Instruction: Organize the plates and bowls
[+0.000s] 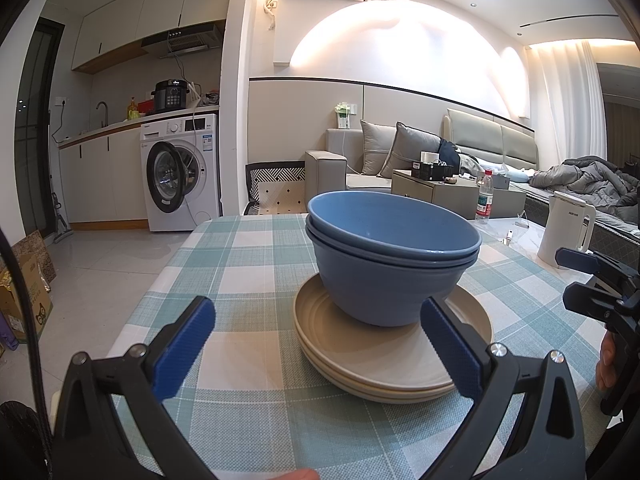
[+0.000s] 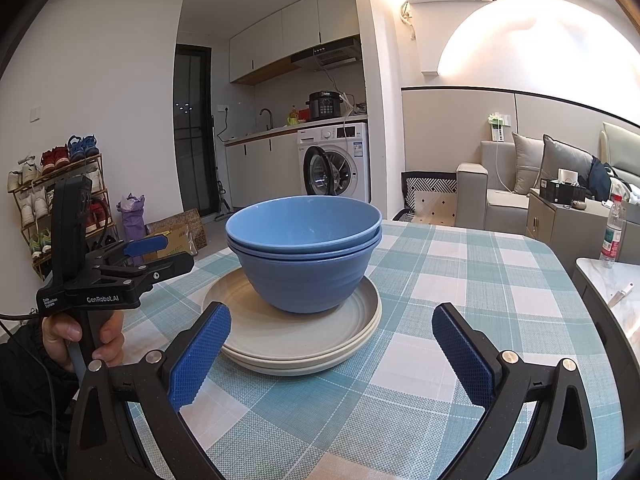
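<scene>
Two blue bowls (image 1: 394, 256) (image 2: 308, 256) sit nested, upright, on a small stack of beige plates (image 1: 360, 360) (image 2: 304, 340) in the middle of the checked tablecloth. My left gripper (image 1: 318, 346) is open just in front of the plates, its blue pads level with the stack's near rim and nothing between them. The right gripper (image 2: 332, 354) is also open and empty, a little short of the plates on their other side. Each gripper shows in the other's view: the right gripper (image 1: 576, 280) at the right edge, the left gripper (image 2: 168, 254) held in a hand at the left.
The table (image 1: 240, 264) carries a teal and white checked cloth; its left edge drops to the tiled floor. A white kettle (image 1: 566, 236) and a water bottle (image 1: 485, 196) stand at the far right on a marble side surface (image 2: 612, 292). Beyond are a sofa and a washing machine.
</scene>
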`<move>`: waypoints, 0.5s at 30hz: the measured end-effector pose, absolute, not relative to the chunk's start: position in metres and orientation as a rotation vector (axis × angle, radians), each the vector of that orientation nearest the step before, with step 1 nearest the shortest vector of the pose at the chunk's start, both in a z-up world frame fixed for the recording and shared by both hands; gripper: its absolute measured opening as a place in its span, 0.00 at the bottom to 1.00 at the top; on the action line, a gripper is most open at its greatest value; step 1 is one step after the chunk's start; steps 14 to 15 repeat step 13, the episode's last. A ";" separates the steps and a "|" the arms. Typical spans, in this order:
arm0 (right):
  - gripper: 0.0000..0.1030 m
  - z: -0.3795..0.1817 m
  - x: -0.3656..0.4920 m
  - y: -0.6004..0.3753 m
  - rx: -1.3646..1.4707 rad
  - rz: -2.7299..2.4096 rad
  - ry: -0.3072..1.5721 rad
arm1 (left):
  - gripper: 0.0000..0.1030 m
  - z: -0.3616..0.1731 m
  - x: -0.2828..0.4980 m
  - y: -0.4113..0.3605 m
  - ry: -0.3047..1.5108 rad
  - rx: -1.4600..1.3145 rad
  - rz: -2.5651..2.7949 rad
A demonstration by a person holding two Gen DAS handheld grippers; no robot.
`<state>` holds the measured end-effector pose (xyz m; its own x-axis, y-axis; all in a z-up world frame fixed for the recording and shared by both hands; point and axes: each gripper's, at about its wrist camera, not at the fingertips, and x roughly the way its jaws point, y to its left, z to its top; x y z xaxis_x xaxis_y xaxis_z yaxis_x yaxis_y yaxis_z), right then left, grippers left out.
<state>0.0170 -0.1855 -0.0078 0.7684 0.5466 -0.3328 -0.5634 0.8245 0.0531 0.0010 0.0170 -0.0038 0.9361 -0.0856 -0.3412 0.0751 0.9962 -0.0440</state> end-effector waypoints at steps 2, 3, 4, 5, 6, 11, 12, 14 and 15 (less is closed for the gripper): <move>1.00 -0.008 0.017 -0.186 -0.052 0.603 0.346 | 1.00 -0.003 0.001 0.017 0.350 -0.030 -0.082; 1.00 -0.007 0.018 -0.186 -0.051 0.603 0.346 | 1.00 -0.003 0.001 0.017 0.350 -0.030 -0.082; 1.00 -0.007 0.018 -0.186 -0.050 0.603 0.347 | 1.00 -0.003 0.001 0.017 0.350 -0.031 -0.082; 1.00 -0.007 0.018 -0.186 -0.050 0.603 0.346 | 1.00 -0.003 0.001 0.017 0.350 -0.031 -0.082; 1.00 -0.007 0.018 -0.186 -0.050 0.603 0.346 | 1.00 -0.003 0.001 0.017 0.350 -0.031 -0.082; 1.00 -0.008 0.017 -0.185 -0.051 0.603 0.348 | 1.00 -0.003 0.001 0.017 0.349 -0.030 -0.081; 1.00 -0.008 0.016 -0.186 -0.050 0.602 0.347 | 1.00 -0.003 0.001 0.017 0.349 -0.030 -0.082; 1.00 -0.007 0.017 -0.186 -0.050 0.602 0.347 | 1.00 -0.003 0.001 0.017 0.350 -0.030 -0.082; 1.00 -0.007 0.017 -0.186 -0.050 0.602 0.347 | 1.00 -0.003 0.001 0.017 0.350 -0.030 -0.082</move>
